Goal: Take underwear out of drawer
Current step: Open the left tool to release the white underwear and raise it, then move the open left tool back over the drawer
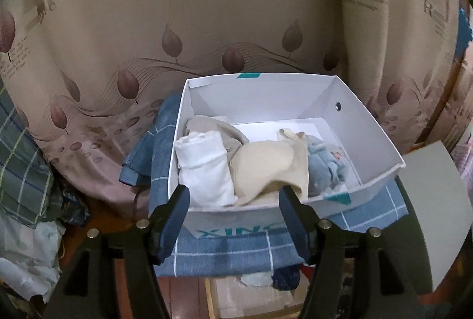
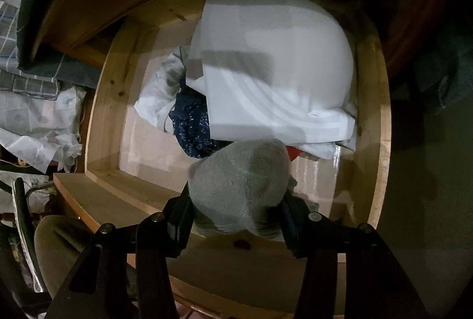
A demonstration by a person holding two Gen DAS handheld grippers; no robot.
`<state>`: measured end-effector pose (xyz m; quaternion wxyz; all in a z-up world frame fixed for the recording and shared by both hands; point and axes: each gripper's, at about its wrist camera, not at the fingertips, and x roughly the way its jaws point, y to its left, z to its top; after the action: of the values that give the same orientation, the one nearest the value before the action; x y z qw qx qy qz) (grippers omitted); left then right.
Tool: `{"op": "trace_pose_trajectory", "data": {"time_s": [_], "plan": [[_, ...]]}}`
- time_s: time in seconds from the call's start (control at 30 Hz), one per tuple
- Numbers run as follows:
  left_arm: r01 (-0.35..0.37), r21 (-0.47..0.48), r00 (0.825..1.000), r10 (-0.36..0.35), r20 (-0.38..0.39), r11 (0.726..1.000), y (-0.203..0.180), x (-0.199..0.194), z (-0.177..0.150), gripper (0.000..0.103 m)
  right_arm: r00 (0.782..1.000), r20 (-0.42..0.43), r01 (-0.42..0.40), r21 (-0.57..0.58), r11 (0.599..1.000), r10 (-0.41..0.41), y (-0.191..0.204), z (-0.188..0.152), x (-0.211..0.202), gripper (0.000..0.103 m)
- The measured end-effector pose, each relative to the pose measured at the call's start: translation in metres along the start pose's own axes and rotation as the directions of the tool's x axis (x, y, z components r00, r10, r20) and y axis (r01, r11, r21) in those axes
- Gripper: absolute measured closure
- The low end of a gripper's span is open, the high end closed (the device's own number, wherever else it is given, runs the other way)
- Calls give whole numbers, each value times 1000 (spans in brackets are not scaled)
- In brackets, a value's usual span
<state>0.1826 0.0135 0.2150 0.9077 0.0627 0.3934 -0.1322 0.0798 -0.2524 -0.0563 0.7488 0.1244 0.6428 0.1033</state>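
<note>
In the right wrist view my right gripper (image 2: pixel 236 200) is shut on a bunched grey underwear piece (image 2: pixel 241 183) and holds it above the front of the open wooden drawer (image 2: pixel 102 100). Inside the drawer lie a folded white cloth (image 2: pixel 275 73), a dark blue patterned garment (image 2: pixel 192 126) and a pale crumpled cloth (image 2: pixel 156 97). In the left wrist view my left gripper (image 1: pixel 235 194) is open and empty at the near wall of a white cardboard box (image 1: pixel 369 135). The box holds a white folded garment (image 1: pixel 207 168), a beige bra (image 1: pixel 266 168) and a light blue garment (image 1: pixel 325 162).
The box stands on a blue checked cloth (image 1: pixel 230 254) in front of a leaf-printed curtain (image 1: pixel 207 23). A grey flat board (image 1: pixel 437 200) lies to its right. Crumpled cloths and paper (image 2: pixel 38 123) lie left of the drawer. A chair (image 2: pixel 53 245) stands at lower left.
</note>
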Motion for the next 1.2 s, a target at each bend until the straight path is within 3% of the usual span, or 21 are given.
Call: {"op": "trace_pose_trajectory", "data": {"time_s": [0.3,0.47,0.67,1.0,1.2], "plan": [[-81,26,996,80,28,996,-16,-6,-62,38,999,5,40,4,999,-40,3,0,2,55],[-80,-29,995,78,-63,996,-16,21,-114,38,998,18,57,5,998,-57,4,-1,0,55],[-108,-94,977,89,-192,990,-9,64,-163,38,997,14,69,-2,998,-69,7,0,2,55],[-96,-151,968,56,-245,984,-4,98,-202,38,997,11,78,-6,997,-78,10,1,4,55],[-78,-101,970,52,-238,992,-18,106,-215,38,995,9,96,-21,995,-96,15,1,5,55]]}}
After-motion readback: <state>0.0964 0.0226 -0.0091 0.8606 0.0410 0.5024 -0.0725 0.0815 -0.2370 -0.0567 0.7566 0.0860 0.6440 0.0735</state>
